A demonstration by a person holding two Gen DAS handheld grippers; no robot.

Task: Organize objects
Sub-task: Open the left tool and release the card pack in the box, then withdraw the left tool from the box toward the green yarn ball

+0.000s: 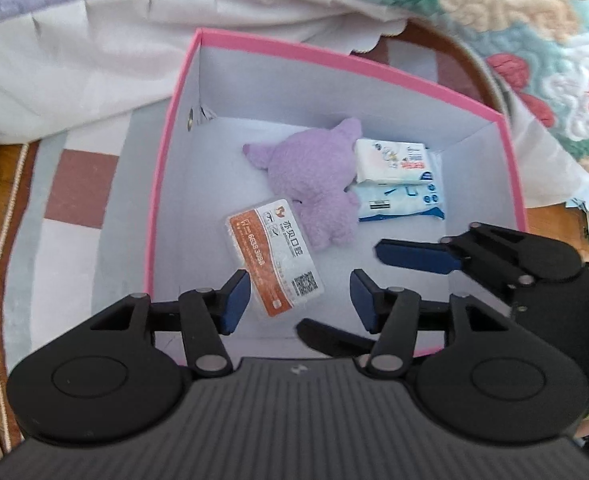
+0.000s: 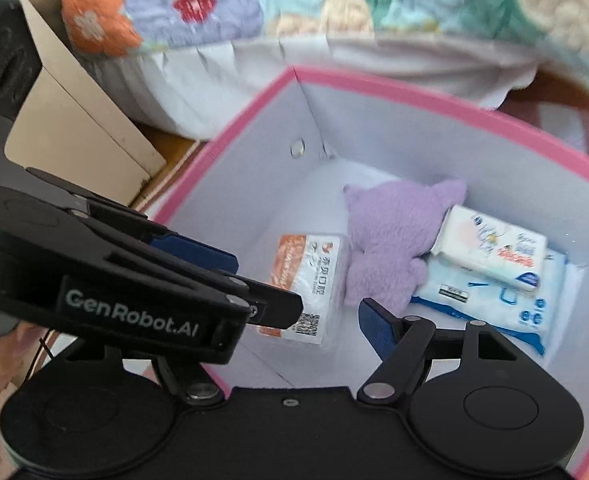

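1. Here, a pink-rimmed box [image 1: 374, 66] with white inner walls is seen from above, set on a checked mat [image 1: 70, 200] beside a floral quilt [image 1: 494, 4].
2. Inside the box, a purple plush toy [image 1: 314, 180] is lain near the middle of the floor, touching an orange-and-white packet [image 1: 274, 254] on its near-left side.
3. Two tissue packs are stacked against the right wall: a white one [image 1: 392, 160] is rested partly on a blue-and-white one [image 1: 400, 200], and both are pressed against the plush.
4. The left gripper [image 1: 300, 296] is held over the near edge of the box, its jaws spread apart with nothing between them; the packet's near corner is seen in the gap.
5. The right gripper [image 2: 318, 320] is held over the near-right part of the box; its jaws are apart and empty, though one finger is hidden behind the left gripper [image 2: 134, 280].
6. Bare white floor [image 1: 198, 184] is left along the left wall and in the near-right corner.
7. A beige cardboard box [image 2: 78, 120] is stood outside the left rim.
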